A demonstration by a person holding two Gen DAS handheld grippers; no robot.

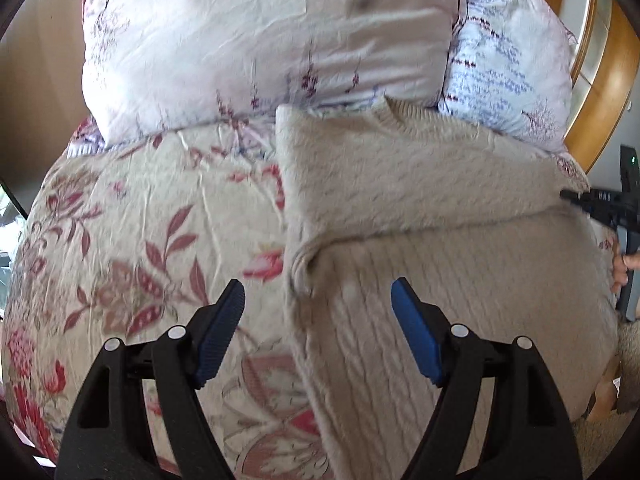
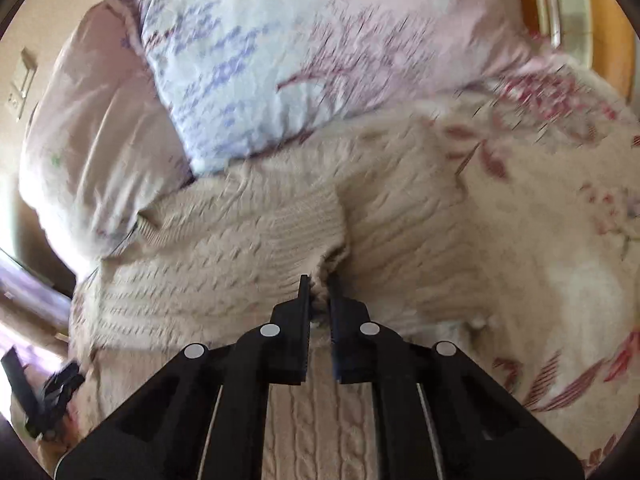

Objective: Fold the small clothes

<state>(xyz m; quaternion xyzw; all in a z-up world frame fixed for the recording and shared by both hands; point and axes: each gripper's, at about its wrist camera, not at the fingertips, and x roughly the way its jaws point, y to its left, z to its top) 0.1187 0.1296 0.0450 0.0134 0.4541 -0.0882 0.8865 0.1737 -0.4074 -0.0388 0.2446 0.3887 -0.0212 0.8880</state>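
Cream cable-knit sweater (image 1: 420, 240) lies on the floral bedspread (image 1: 140, 220) of a bed, just below two pillows (image 1: 260, 40), with a sleeve folded across its body. The left hand-held gripper (image 1: 318, 304) hovers over the sweater's left edge, its blue pads (image 1: 416, 340) wide apart and holding nothing. Only the right wrist view shows the right hand-held gripper (image 2: 319, 284) pinched together on a bunched fold of knit; the left view catches just its dark tip (image 1: 576, 196) at the frame's edge. Motion blur smears the right view, and the sweater's lower hem is cut off.
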